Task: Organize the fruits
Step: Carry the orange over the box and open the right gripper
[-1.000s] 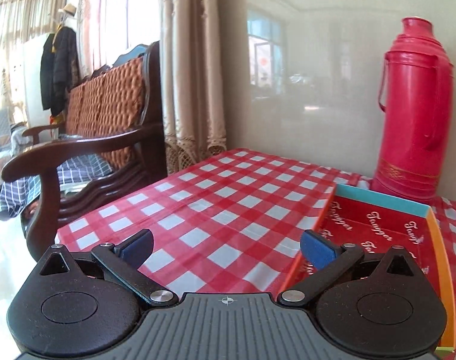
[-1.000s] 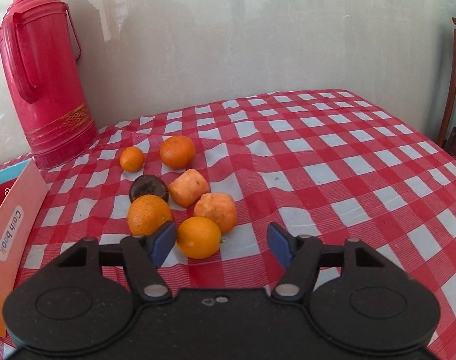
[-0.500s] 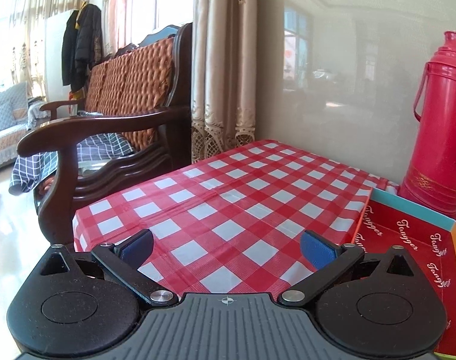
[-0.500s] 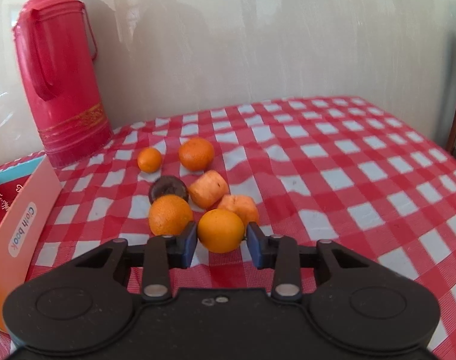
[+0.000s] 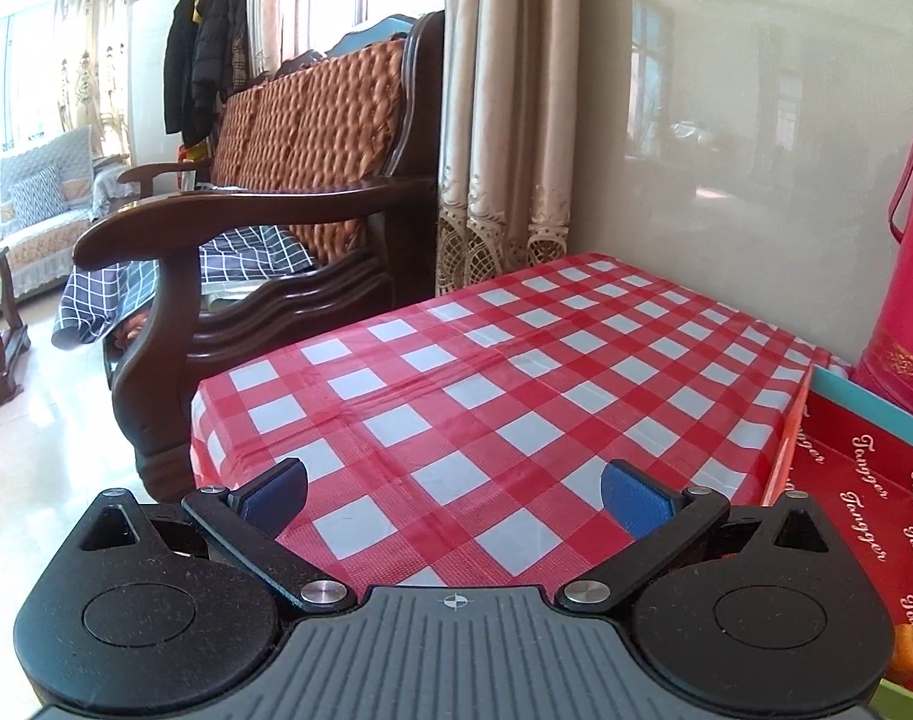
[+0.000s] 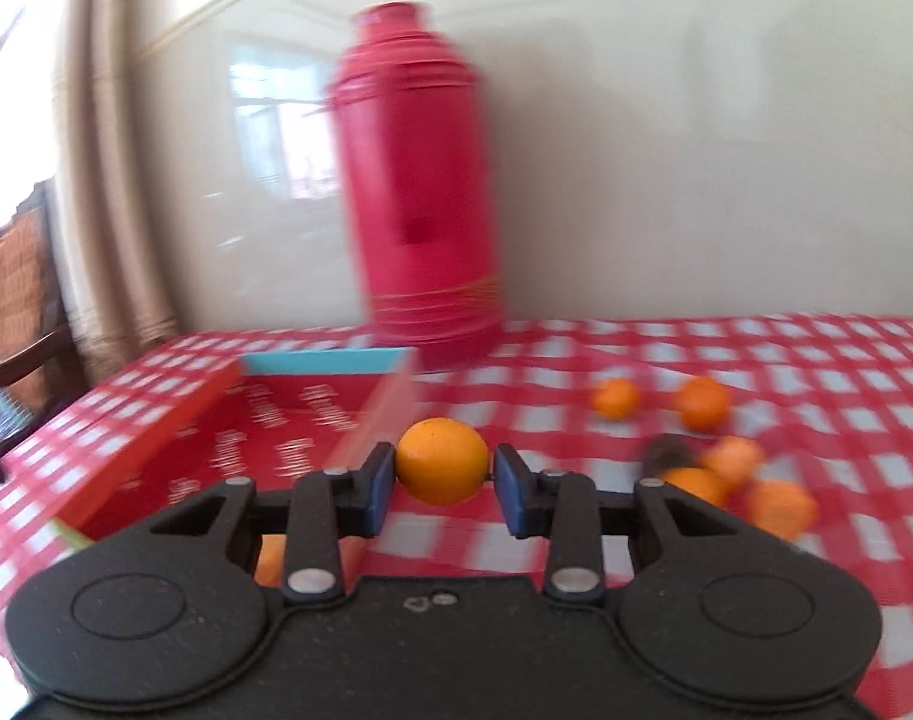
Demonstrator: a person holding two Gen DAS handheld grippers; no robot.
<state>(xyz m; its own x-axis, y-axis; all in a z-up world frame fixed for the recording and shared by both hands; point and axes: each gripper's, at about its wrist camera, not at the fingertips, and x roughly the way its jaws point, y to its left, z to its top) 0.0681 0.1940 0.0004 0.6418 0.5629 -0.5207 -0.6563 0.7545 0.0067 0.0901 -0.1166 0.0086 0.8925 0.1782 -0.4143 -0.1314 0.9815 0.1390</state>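
Right gripper [image 6: 439, 483]: closed on an orange [image 6: 442, 461], pads pressing both its sides, the fruit clear of the cloth.
Box [image 6: 156, 414]: open red box, lying ahead and to the left of the held orange; its near wall stands just beside the fruit.
Key relation: the orange must cross that wall leftward to sit over the box floor.
Loose fruit [image 6: 702, 403]: a cluster on the checked cloth, to the right of the gripper.
Left gripper [image 5: 453, 495]: jaws wide, nothing between them, above bare cloth; box [image 5: 864, 480] at its right.
Nearer hand: the right, judged.
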